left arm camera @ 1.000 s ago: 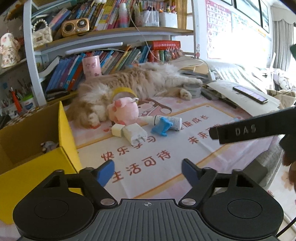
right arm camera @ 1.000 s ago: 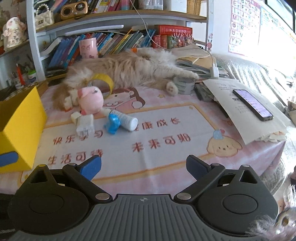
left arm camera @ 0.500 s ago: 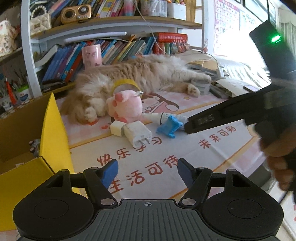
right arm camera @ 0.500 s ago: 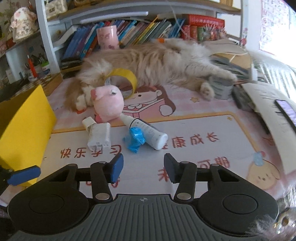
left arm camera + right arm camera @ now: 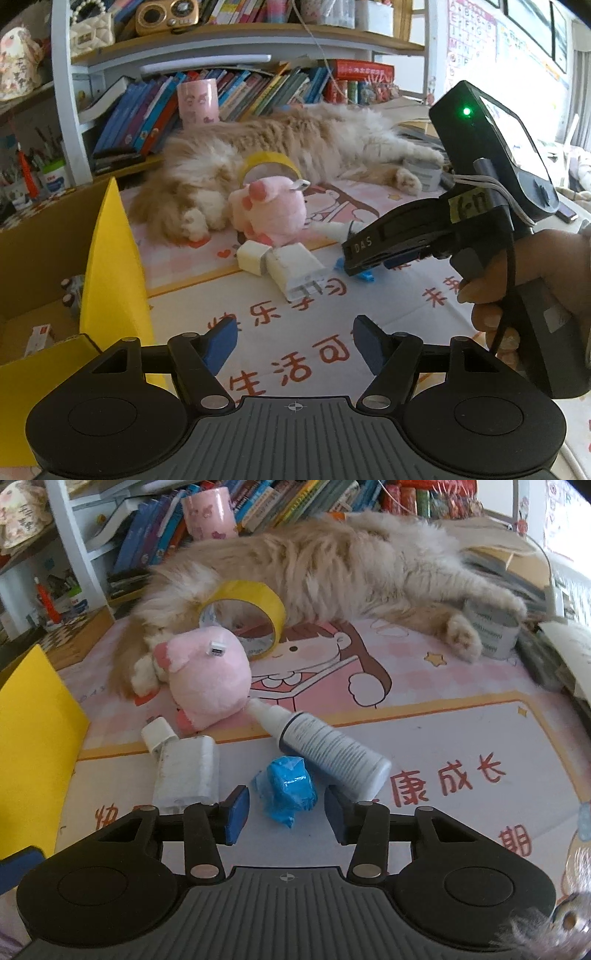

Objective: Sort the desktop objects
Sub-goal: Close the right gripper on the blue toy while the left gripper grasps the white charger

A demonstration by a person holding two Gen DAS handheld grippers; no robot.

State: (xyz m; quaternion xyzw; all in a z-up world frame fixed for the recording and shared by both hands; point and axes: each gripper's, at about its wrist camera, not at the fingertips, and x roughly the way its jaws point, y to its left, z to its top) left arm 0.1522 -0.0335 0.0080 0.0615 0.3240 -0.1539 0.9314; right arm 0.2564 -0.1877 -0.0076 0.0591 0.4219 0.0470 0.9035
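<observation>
- My right gripper (image 5: 287,815) is spread wide, holding nothing, a finger on either side of the crumpled blue wrapper (image 5: 286,788).
- My left gripper (image 5: 295,343) hovers wide open and empty beside the yellow box (image 5: 110,280).

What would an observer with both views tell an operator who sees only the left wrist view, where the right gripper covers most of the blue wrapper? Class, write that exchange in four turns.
Operator: Is the right gripper shut on the blue wrapper?
Observer: No. It is open. The wrapper lies crumpled on the mat between its fingers, with a gap showing on both sides.
Operator: Is anything crowding the wrapper?
Observer: The white bottle lies on its side just right of the wrapper. Its base is close beside the gripper's right finger.
</observation>
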